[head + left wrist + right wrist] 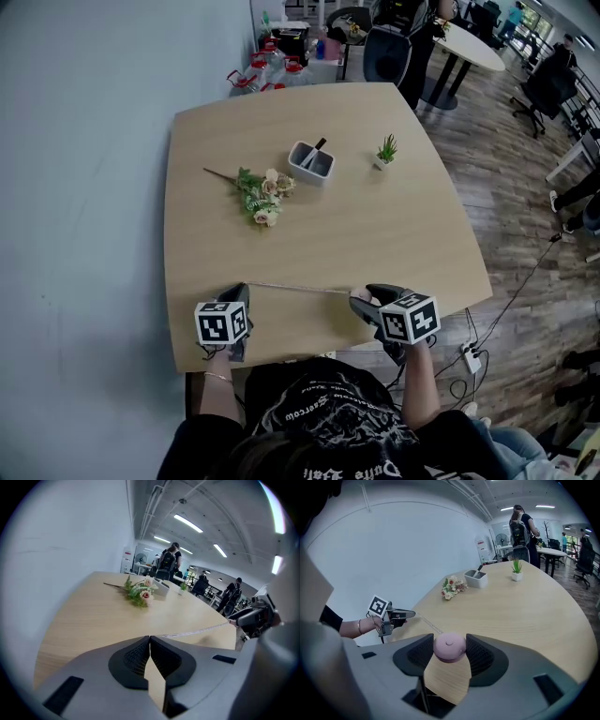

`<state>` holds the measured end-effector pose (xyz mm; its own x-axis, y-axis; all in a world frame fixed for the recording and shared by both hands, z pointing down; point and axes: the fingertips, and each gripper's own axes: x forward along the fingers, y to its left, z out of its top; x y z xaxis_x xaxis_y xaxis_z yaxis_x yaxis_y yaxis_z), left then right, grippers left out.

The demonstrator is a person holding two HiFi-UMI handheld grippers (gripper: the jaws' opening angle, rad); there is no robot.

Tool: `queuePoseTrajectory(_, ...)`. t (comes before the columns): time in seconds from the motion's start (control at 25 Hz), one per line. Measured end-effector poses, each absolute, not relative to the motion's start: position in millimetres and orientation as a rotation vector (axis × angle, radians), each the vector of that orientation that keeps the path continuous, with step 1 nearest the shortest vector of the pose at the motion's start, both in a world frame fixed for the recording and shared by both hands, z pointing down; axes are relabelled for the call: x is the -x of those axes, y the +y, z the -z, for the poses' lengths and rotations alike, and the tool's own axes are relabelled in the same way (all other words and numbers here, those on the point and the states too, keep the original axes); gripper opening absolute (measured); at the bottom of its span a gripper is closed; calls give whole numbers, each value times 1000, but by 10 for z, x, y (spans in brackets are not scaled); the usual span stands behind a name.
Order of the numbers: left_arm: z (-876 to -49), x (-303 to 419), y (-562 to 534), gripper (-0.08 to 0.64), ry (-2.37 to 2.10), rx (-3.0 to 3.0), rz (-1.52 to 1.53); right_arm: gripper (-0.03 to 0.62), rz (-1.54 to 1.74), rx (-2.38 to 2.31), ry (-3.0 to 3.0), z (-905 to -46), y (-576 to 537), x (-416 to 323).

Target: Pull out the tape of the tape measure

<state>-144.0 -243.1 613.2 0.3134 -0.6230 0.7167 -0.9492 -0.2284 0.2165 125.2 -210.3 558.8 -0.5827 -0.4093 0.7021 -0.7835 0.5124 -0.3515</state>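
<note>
Left jaws pinching tape (300,288), right jaws clamping pink tape measure (449,647), wooden table (394,225), office floor (497,169)

Light wooden table (412,244), rounded corners, set against pale blue wall (84,187). Sprig of artificial flowers (261,197) lying flat near table's middle. White rectangular holder (311,160) just beside it, dark pen-like stick (319,146) leaning inside. Small potted plant (385,152) in white pot upright, right of holder. Power strip (472,357) with cable on wood floor (534,225) beside table. Beyond far edge: black office chair (386,54), round white table (473,47), person with backpack (521,527) standing.
</note>
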Motion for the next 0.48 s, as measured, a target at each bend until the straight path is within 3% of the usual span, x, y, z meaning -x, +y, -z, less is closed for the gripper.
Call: queuePoseTrajectory(0.48,-6732,1384,-2575,12,-1427,-1732,-876,232,-882,-934,-2149,-5861,-2049,-1170)
